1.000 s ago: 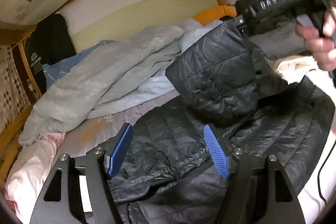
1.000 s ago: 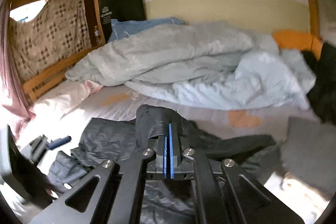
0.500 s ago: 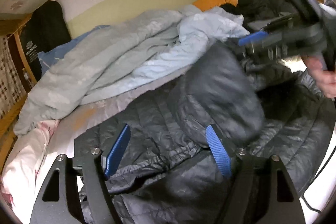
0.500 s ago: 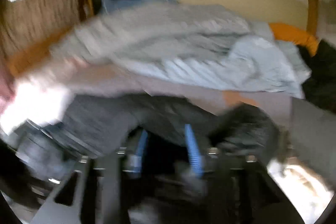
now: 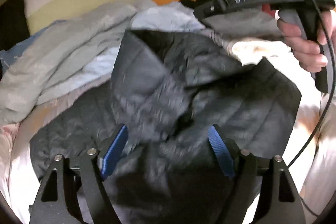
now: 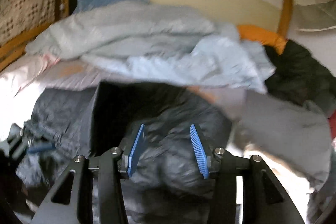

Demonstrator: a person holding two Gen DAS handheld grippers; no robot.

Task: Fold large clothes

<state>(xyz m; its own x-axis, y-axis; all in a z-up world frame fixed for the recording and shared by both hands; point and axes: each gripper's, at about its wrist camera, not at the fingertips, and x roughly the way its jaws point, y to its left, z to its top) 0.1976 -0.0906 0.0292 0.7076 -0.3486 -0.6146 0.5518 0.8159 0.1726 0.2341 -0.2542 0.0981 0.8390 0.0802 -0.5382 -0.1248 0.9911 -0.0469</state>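
Right now the dark quilted puffer jacket lies spread on the bed sheet, in front of a crumpled pale blue duvet, with one sleeve flopped inward across its chest.

Left side first: the left gripper hovers low over the jacket's near edge. Its jaws have just been opening and stand wide; fabric bulges up between the blue pads, but they do not press on it, so nothing is held.

Further right, the right gripper sits above the jacket body in its own view. Its jaws have just been opening too, about half apart, empty, with the sleeve let go; a hand holds its handle.

Judgement: the sleeve fold is laid but lumpy. To do this step well, flatten the sleeve so it stays inside the body outline, then pinch only the hem layer with both grippers, level with each other, before folding over. Grabbing the bulge would drag the sleeve askew.
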